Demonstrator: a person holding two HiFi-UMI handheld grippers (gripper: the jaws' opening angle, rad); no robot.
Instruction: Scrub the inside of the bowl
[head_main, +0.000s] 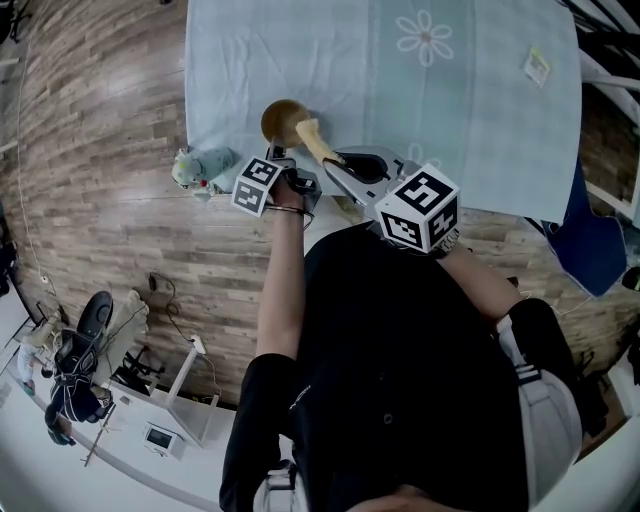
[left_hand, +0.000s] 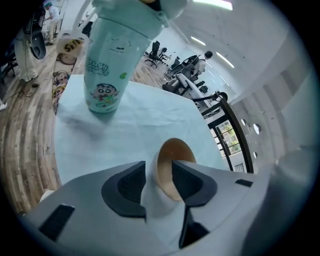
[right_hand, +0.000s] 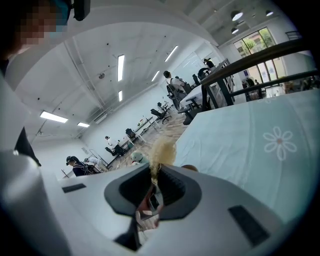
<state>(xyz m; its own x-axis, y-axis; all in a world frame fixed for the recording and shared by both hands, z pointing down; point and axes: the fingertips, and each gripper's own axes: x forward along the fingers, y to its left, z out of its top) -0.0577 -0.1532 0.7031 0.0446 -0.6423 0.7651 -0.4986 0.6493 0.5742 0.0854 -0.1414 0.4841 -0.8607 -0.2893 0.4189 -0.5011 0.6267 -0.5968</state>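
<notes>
top (head_main: 400, 330): black, short-sleeved | marker cubes (head_main: 420, 208): black-white squares | trousers (head_main: 548, 420): perhaps pale grey

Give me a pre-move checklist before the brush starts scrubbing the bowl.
1. Hold of the right gripper on the brush: ok, jaws are closed on the handle.
2. Hold of the left gripper on the bowl: not ok, jaws stand apart astride the rim and are not pressing.
3. The brush head inside the bowl: cannot tell; in the head view it overlaps the bowl's right edge.
4. Bowl interior bare: ok, nothing shows in it.
5. The tumbler apart from the bowl: ok, it stands further back on the tablecloth.
</notes>
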